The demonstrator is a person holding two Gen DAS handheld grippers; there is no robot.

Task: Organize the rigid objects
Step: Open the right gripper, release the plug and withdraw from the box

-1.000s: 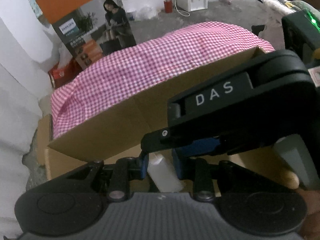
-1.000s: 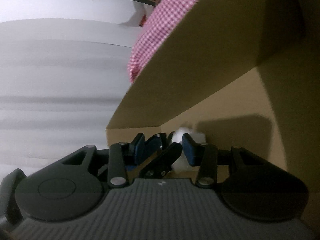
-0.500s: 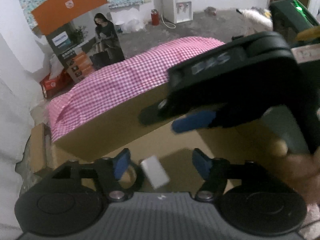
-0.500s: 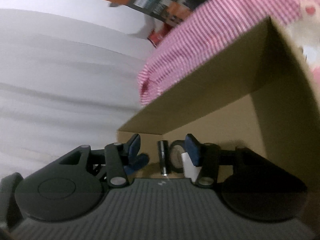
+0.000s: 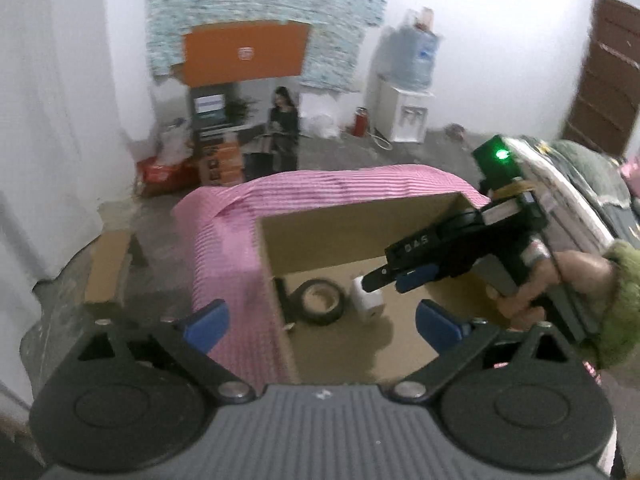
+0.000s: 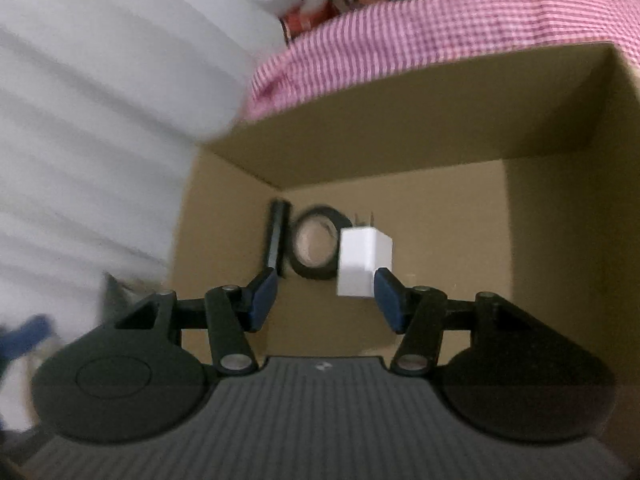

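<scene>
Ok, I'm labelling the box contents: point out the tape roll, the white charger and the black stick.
tape roll point(image 6: 314, 270), right wrist view, lower rim
white charger point(image 6: 364, 260), right wrist view, front face
black stick point(image 6: 275, 236), right wrist view, mid-length

Brown cardboard box point(image 6: 400, 136), pink-and-white checked cloth point(image 6: 440, 28), white charger point(image 6: 364, 260), black tape roll point(image 6: 316, 248).

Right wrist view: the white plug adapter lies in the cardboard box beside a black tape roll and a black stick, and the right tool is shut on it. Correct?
Not quite. The right tool is open; the right wrist view shows its blue pads spread apart. The white plug adapter does lie in the brown cardboard box, beside the black tape roll and black stick.
</scene>
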